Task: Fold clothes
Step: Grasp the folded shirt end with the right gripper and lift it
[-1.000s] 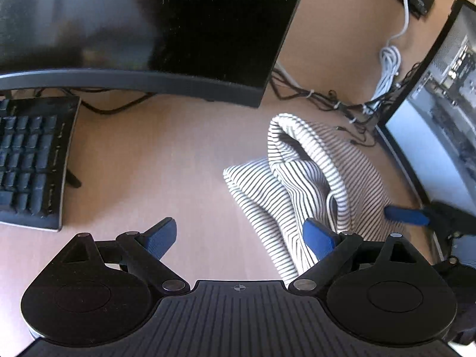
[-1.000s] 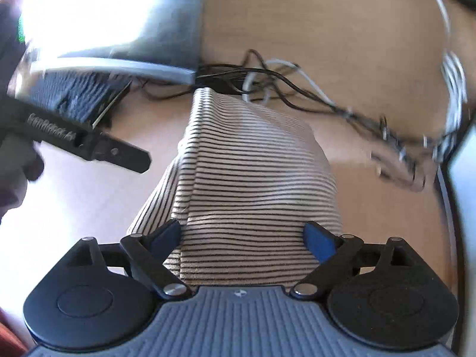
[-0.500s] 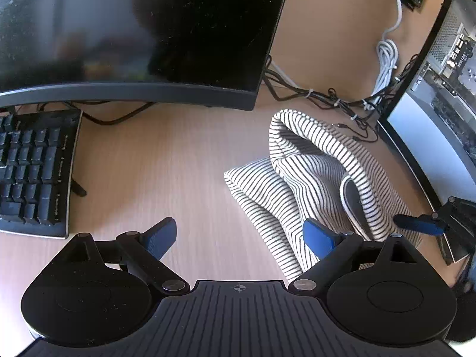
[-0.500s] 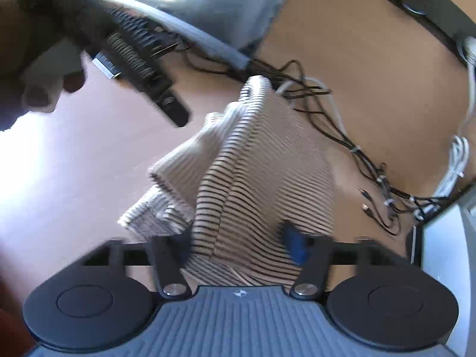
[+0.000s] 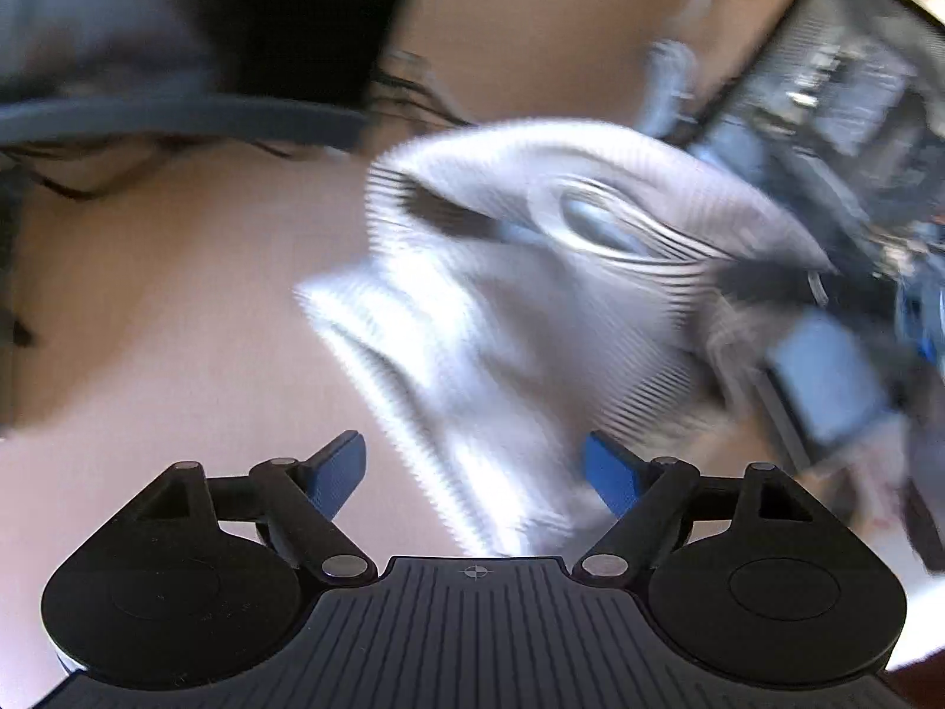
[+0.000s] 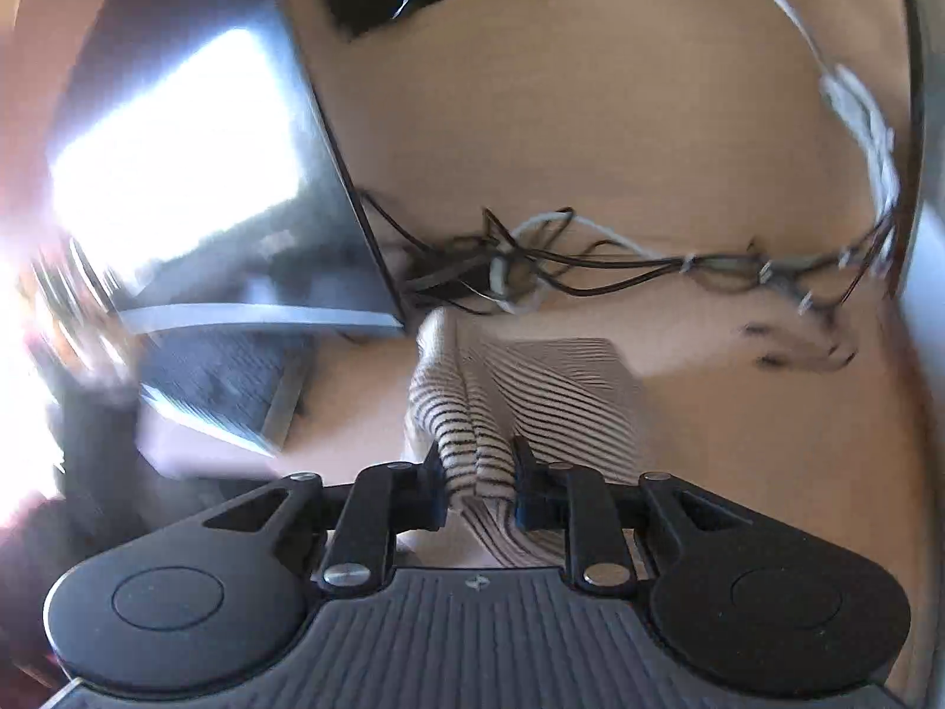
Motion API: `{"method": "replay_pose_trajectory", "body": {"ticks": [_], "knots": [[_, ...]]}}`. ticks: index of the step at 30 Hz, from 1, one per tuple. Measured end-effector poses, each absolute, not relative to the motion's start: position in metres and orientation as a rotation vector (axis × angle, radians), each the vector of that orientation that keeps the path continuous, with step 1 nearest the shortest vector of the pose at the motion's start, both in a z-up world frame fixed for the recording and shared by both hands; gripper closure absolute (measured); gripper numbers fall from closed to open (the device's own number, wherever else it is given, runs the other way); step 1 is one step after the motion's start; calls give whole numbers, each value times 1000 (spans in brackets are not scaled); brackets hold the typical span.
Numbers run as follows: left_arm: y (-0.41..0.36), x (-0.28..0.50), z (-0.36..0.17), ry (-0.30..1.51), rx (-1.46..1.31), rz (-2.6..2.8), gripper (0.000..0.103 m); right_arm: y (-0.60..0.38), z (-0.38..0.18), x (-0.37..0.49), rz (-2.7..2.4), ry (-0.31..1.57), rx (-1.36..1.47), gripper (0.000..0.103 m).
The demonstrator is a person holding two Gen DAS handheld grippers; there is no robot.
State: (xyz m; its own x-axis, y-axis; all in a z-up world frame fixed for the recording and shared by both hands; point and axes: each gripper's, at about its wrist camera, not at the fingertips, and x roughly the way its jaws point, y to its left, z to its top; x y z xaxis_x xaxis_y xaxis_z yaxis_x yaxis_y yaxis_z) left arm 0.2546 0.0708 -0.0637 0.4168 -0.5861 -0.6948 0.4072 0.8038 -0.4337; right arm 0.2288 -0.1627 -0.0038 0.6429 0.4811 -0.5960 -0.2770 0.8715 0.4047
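Observation:
A black-and-white striped garment (image 5: 531, 295) lies bunched on the wooden desk (image 5: 177, 325), blurred by motion in the left wrist view. My left gripper (image 5: 472, 472) is open, its blue-padded fingers on either side of the garment's near edge without pinching it. My right gripper (image 6: 475, 472) is shut on a gathered fold of the striped garment (image 6: 531, 396), which stretches away from the fingers toward the cables. The right gripper shows blurred at the right of the left wrist view (image 5: 827, 378).
A dark monitor (image 5: 207, 29) stands at the back left, a second screen (image 5: 856, 88) at the right. A keyboard (image 6: 236, 378) lies left of the garment. Tangled cables (image 6: 590, 260) and a white cord (image 6: 856, 118) run behind it.
My right gripper has closed on a fold of the striped garment and pulled it up and back. The left gripper has moved in toward the garment, staying open; the cloth has shifted.

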Motion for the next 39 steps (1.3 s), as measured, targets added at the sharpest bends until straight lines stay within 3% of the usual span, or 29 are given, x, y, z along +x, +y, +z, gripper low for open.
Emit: {"method": "replay_pose_trajectory", "body": {"ticks": [5,12,21,27,31,33,35,36,37,39], "knots": [[40,246,-78,916,-69,-708,11,-129,-6,238,585,821,334,89],[45,243,-79,901,-74,-722,9,-101,-75,261,572,1031,349,90],[70,235,-48,836,-102,-710,10,-180,8,235,381,731,320,90],[64,243,-32,804,-159,-757,13,-209,2,221,269,708,387,94],[28,251,-44,819,-49,-759,20,-207,-5,216,263,718,392,93],[19,248,-46,802,8,-764,20,-199,-4,213,283,725,338,87],[18,249,-46,787,46,-729,20,-190,-2,206,312,725,266,53],[23,251,-46,786,49,-699,21,-186,-1,201,328,721,226,45],[27,258,-48,795,34,-656,21,-180,-1,194,342,720,177,39],[43,267,-49,818,-29,-588,20,-163,-6,183,371,717,68,38]]}}
